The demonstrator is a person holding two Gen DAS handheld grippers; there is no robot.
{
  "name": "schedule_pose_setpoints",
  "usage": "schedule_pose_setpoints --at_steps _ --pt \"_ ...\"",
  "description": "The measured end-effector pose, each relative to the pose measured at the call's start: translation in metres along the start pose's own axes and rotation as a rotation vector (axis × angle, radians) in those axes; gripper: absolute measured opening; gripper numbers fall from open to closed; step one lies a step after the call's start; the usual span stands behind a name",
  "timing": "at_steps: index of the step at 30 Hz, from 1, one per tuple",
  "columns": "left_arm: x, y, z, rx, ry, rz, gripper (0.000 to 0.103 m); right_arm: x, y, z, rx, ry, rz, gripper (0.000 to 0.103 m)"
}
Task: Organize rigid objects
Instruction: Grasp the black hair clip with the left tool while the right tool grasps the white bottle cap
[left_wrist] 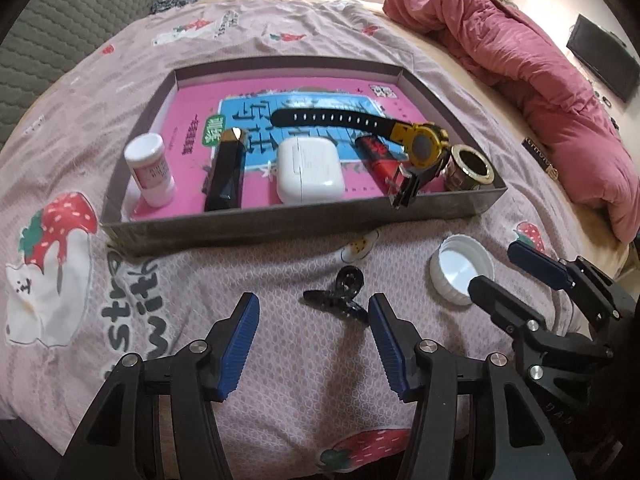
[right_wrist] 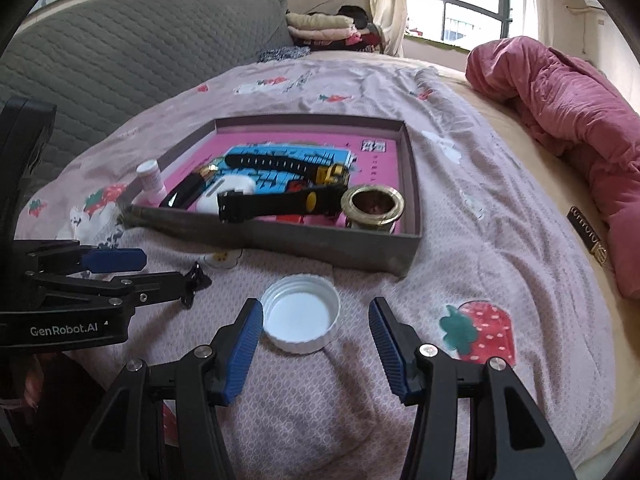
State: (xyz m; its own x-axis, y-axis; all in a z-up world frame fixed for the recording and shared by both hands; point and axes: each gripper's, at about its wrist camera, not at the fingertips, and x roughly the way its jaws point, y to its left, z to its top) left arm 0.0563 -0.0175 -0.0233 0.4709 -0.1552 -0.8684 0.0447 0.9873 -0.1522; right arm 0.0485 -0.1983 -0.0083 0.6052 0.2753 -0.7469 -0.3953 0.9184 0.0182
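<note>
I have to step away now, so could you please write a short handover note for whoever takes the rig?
Left gripper: open, empty, just short of the black clip on the bedspread.
Right gripper: open, empty, with the white lid between its fingertips, not gripped.
Already in the tray: white bottle, black tube, earbud case, watch, brass ring, a red item.
Left: put the clip and the lid in the tray.

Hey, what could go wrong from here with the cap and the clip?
1. The white cap lies open side up on soft, wrinkled bedding; the open right gripper may tip it or push it away.
2. The black clip is small and irregular, so the open left gripper might snag fabric.
</note>
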Motion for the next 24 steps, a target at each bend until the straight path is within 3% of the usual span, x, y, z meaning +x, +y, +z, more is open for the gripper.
schedule_pose_setpoints --at_steps 16,24 --pt "0.021 -0.003 0.001 0.008 -0.001 0.005 0.059 0.027 0.005 -0.006 -0.021 0.057 0.014 0.055" --pt "0.026 0.0 0.005 -0.016 -0.008 -0.023 0.059 0.033 0.01 -0.006 -0.058 0.034 -0.003 0.055"
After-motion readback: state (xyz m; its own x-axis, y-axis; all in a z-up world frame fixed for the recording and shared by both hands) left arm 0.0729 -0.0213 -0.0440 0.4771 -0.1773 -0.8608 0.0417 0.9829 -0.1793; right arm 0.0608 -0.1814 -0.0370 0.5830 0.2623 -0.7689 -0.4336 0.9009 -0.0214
